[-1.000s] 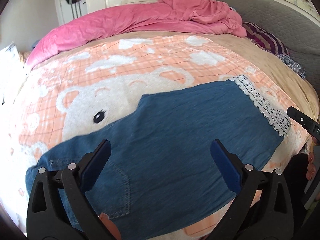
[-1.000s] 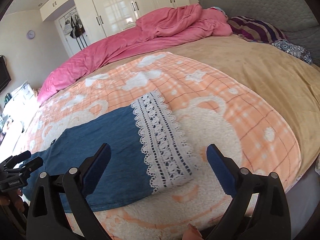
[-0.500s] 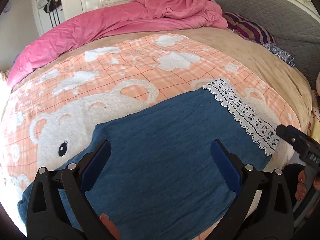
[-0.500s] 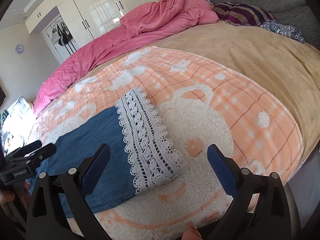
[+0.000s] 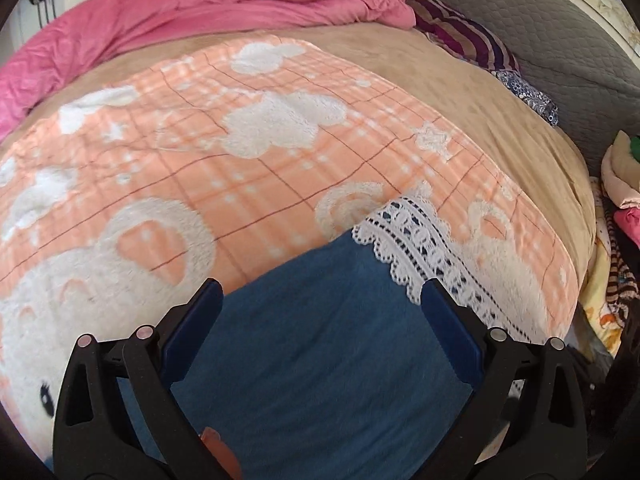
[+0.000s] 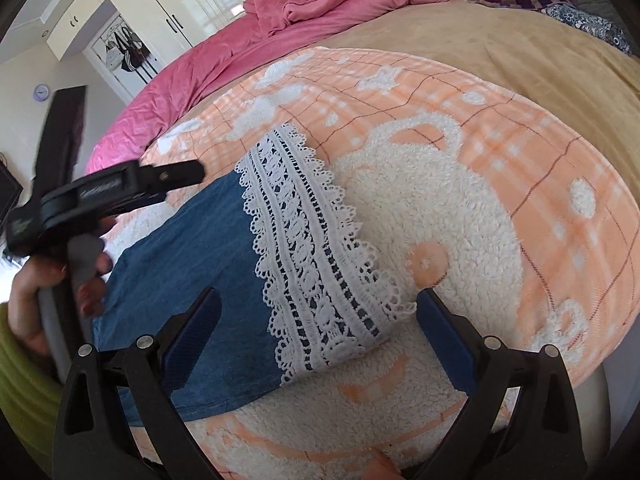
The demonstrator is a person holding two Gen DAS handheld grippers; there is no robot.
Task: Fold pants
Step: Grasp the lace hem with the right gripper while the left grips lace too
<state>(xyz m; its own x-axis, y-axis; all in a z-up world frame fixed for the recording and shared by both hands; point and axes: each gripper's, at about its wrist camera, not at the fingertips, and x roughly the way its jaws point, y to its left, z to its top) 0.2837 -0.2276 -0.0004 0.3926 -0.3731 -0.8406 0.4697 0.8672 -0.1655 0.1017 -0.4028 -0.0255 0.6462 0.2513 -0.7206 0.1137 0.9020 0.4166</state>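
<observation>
Blue denim pants [image 5: 320, 344] [image 6: 192, 256] lie flat on an orange bear-print blanket [image 5: 240, 152] [image 6: 460, 220], their hem edged with white lace [image 5: 436, 264] [image 6: 316, 256]. My left gripper [image 5: 320, 308] hovers open above the leg, just left of the lace, with nothing between its fingers. My right gripper [image 6: 318, 318] stands open low over the lace hem near the bed's front edge. In the right wrist view the left gripper [image 6: 176, 172] shows side-on at the left, held by a hand [image 6: 44, 292].
A crumpled pink duvet [image 5: 224, 4] [image 6: 280, 28] lies across the far side of the bed. A striped pillow [image 5: 472, 40] and a grey headboard [image 5: 560, 40] are at the right. White wardrobes [image 6: 168, 4] stand behind. Clothes [image 5: 624, 208] are piled beside the bed.
Both grippers have moved toward the lace hem end of the pants. The left gripper has slid right along the leg and now shows large in the right wrist view. Both stay open.
</observation>
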